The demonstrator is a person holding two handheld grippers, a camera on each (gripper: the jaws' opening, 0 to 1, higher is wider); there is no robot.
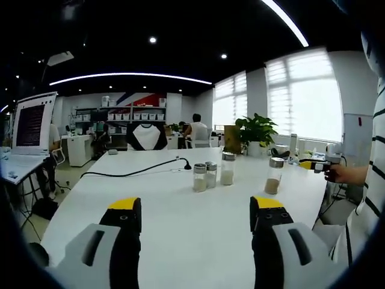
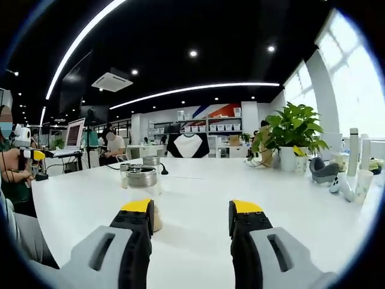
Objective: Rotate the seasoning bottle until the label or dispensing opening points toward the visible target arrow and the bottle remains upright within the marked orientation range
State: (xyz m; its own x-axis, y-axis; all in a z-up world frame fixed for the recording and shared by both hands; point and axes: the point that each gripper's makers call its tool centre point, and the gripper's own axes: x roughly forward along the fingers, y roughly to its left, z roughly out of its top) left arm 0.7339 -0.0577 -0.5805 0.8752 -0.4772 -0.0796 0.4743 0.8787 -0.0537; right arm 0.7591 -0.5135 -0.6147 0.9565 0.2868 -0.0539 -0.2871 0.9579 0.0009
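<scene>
Both the left tongs and right tongs were spread apart, gripping nothing. Nearest bottle sat just ahead of the right tongs' left jaw, so I reckoned a sloppy approach could've bumped it over.

Both tongs have grey bodies, black jaws, yellow tips; the person's sleeve is white, dark-striped.

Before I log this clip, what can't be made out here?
- Target arrow and orientation marks: none discernible on the table, either view.
- Bottle labels and openings: four seasoning bottles too small, left gripper view.
- Nearest bottle: lower part hidden behind the right gripper fingers.
</scene>
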